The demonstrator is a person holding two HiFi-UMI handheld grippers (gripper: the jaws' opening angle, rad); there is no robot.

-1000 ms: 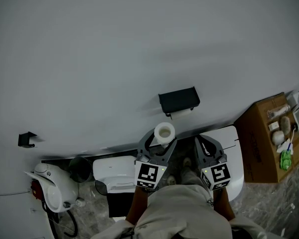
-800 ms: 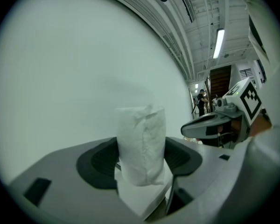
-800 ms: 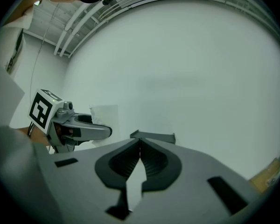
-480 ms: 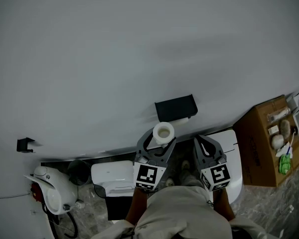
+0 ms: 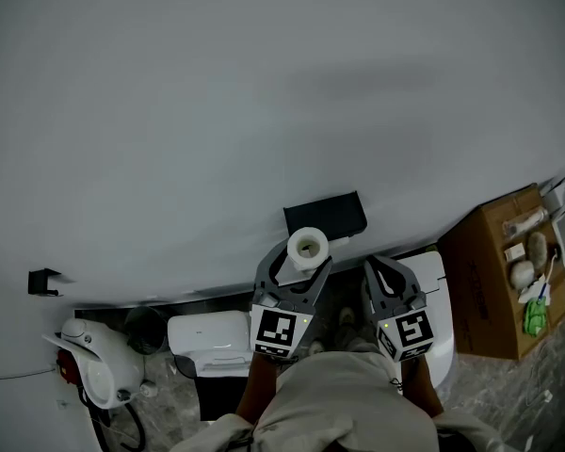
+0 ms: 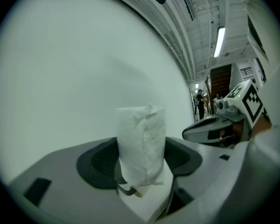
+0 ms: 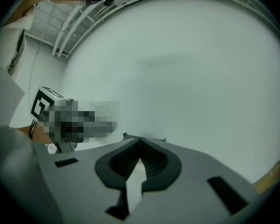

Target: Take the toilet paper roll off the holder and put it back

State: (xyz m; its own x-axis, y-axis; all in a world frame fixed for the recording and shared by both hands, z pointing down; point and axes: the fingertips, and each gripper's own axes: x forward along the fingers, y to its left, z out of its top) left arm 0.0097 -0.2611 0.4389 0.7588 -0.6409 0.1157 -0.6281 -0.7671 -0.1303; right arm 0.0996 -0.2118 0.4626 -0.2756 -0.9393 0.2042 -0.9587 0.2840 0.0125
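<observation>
White soft toilet paper roll is clamped, core end up, between left gripper fingers. Black wall-mounted holder sits just beyond their tips. Right gripper fingers are pressed together, empty. Roll is judged light and crushable, so a gentle hold across its sides is advised.

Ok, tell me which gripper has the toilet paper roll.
The left gripper: its jaws are clamped on the white toilet paper roll, which stands upright between them. The right gripper is shut with nothing in it.
</observation>
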